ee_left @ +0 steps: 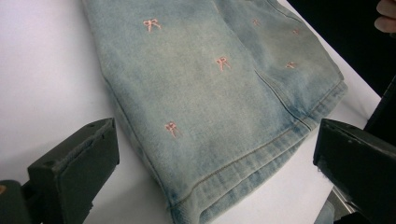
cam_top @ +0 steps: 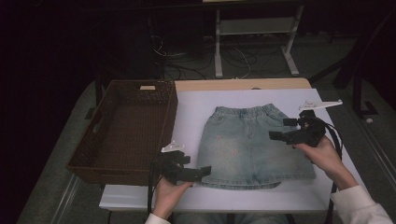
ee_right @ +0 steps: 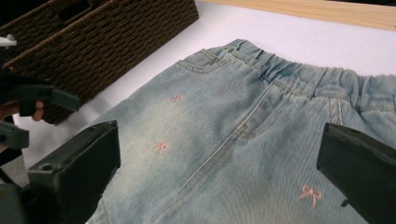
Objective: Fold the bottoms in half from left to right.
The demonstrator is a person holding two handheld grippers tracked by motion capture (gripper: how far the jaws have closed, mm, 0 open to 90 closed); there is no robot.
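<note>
Your left claw (cam_top: 201, 171) sits low at the near edge, jaws spread wide with nothing gripped, your left hand (cam_top: 169, 193) beneath it. Your right claw (cam_top: 279, 129) hangs higher, aimed leftward, jaws parted and empty, right hand (cam_top: 324, 156) behind.

a: what's past the white table (cam_top: 196, 105)?
b: a dim room. a white metal stand (cam_top: 254, 28) on a grey floor (cam_top: 322, 60), with dark cables (cam_top: 233, 58) strewn beneath it.
a: and the table's far edge?
b: a pale wooden strip (cam_top: 243, 84); darkness fills the left side.
</note>
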